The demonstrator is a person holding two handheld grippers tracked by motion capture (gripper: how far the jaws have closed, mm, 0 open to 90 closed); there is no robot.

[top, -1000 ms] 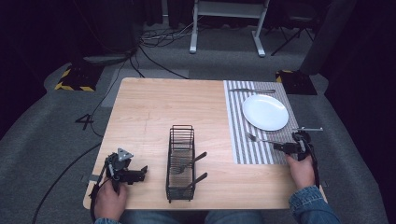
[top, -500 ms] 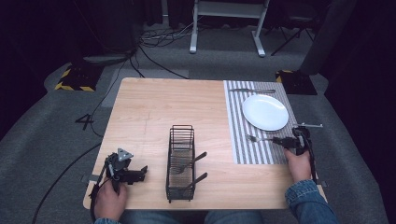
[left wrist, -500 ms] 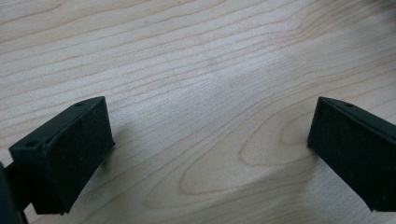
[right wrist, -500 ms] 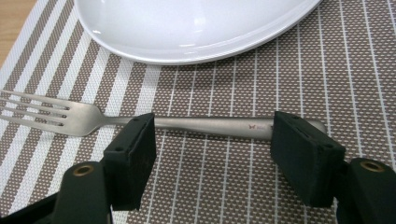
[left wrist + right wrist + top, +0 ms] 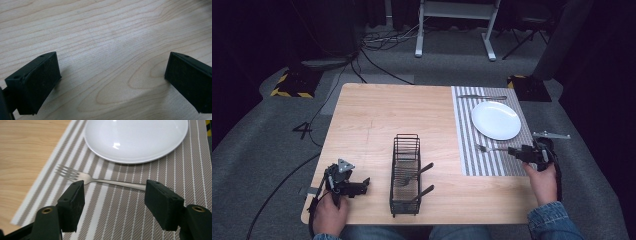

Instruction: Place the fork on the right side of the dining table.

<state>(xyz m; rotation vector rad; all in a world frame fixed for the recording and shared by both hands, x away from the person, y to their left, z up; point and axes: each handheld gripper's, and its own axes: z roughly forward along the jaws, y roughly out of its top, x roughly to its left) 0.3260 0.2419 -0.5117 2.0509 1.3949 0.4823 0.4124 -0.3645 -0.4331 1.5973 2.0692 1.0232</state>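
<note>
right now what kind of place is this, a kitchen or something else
Probably a studio or lab with a mock dining setup, not a kitchen: dark drapes, floor cables and hazard-taped weights ring a wooden table bearing a striped placemat, plate and fork.

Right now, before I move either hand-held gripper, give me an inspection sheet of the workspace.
Surface: wooden table, striped placemat on its right part.
Job's things: fork on the placemat beside the white plate; knife beyond the plate.
Clutter: wire rack with dark-handled utensils.
Grippers: right hand-held gripper open, fork lying beyond its jaws; left hand-held gripper open over bare wood.
Cables: loose leads on the floor.
Surroundings: grey carpet, white stand legs, hazard-striped blocks.
</note>
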